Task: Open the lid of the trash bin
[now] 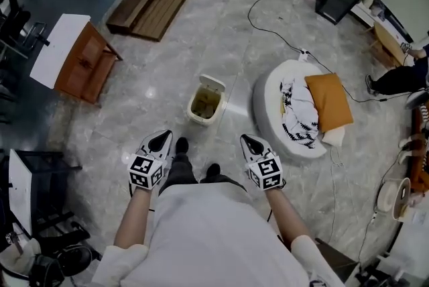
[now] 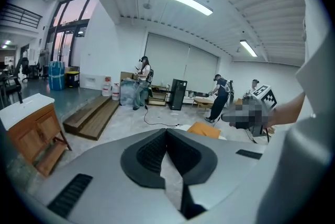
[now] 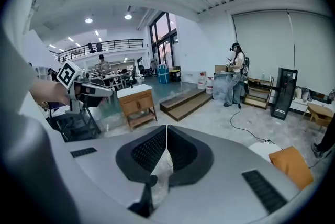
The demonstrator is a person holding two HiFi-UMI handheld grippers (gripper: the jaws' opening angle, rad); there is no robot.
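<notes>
The bin (image 1: pixel 204 106) is stood on the floor (image 1: pixel 154 71), just ahead of the person's shoes (image 1: pixel 181 145). Its lid (image 1: pixel 212 83) is seen tipped up at the far rim and the contents are exposed, so the task is judged complete.

The left hand-held gripper (image 1: pixel 160 138) and the right hand-held gripper (image 1: pixel 250 141) are held near the body, well apart from the bin. The jaws of each are pressed together on nothing.

Risk: the lid may drop shut if the bin is knocked by a shoe or a gripper. A light bin may also be slid or tipped on the smooth floor.
</notes>
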